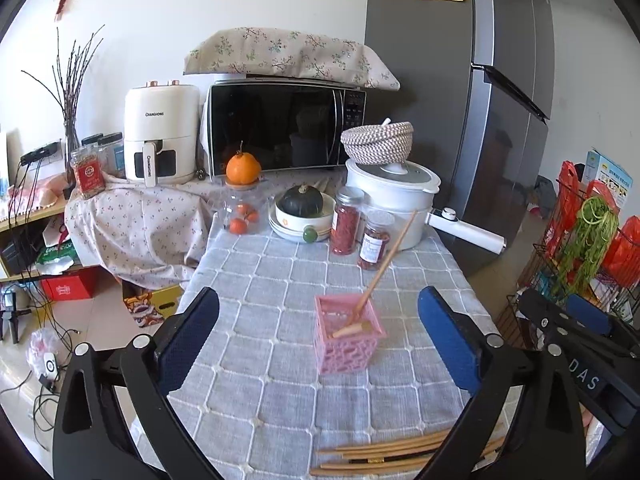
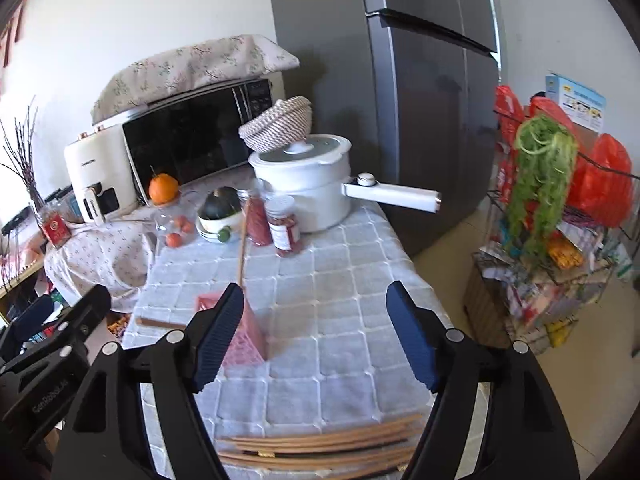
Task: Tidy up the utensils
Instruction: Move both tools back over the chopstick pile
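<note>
One chopstick (image 1: 386,256) leans in the pink basket (image 1: 349,334) mid-table, left wrist view; more chopsticks (image 1: 384,450) lie at the near edge. Left gripper (image 1: 318,340) wide, nothing between its jaws. Air fryer (image 1: 160,136) reads "CHANGHONG"; the other tool shows "DAS".

Right wrist view: right gripper (image 2: 316,336) wide, empty, basket (image 2: 248,336) partly behind its left finger. Left tool's lettering is blurred, maybe "GenRobot.AI".

Basket (image 1: 349,332) mid-table, one chopstick (image 1: 386,260) leaning in it, loose chopsticks (image 1: 384,454) at near edge, jars (image 1: 347,220) behind.
</note>
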A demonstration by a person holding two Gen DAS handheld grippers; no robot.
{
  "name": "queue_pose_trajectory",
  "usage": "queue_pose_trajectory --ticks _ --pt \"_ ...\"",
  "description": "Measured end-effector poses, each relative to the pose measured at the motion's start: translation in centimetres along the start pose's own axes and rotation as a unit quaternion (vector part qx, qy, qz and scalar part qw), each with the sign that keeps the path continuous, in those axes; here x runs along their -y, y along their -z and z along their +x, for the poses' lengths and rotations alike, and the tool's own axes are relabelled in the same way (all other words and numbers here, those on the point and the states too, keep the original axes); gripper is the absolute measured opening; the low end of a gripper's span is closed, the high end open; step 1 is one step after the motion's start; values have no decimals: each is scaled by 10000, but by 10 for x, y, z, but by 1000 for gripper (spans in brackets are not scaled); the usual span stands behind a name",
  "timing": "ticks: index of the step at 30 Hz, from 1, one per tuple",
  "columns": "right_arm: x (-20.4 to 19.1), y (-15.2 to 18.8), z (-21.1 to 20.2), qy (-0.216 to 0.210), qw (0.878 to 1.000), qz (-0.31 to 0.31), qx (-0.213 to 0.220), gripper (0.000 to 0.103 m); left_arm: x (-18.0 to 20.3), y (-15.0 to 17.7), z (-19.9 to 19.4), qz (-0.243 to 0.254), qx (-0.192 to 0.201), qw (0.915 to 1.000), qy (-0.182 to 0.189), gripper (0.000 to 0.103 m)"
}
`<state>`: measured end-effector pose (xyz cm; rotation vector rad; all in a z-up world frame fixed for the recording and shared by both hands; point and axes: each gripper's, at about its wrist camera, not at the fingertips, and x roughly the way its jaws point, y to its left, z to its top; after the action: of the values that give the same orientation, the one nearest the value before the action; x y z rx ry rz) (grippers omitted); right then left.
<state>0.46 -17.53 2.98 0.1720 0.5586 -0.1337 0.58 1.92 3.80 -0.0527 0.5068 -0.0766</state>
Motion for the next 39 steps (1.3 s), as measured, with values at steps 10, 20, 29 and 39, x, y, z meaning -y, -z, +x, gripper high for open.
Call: queue_pose_trajectory --ticks 10,20,29,39 --pt "24 36 -14 296 9993 158 -152 89 17 29 -8 139 -251 9996 17 96" --pt "72 68 -38 826 9954 463 -166 97 45 59 -7 615 -622 9960 175 96" --pt "134 120 -52 1207 9890 679 -519 97 94 88 26 1449 -1685 9692 1061 96" --pt "176 149 -34 1125 9752 1456 -1233 97 159 113 89 2285 -3010 9098 1717 96"
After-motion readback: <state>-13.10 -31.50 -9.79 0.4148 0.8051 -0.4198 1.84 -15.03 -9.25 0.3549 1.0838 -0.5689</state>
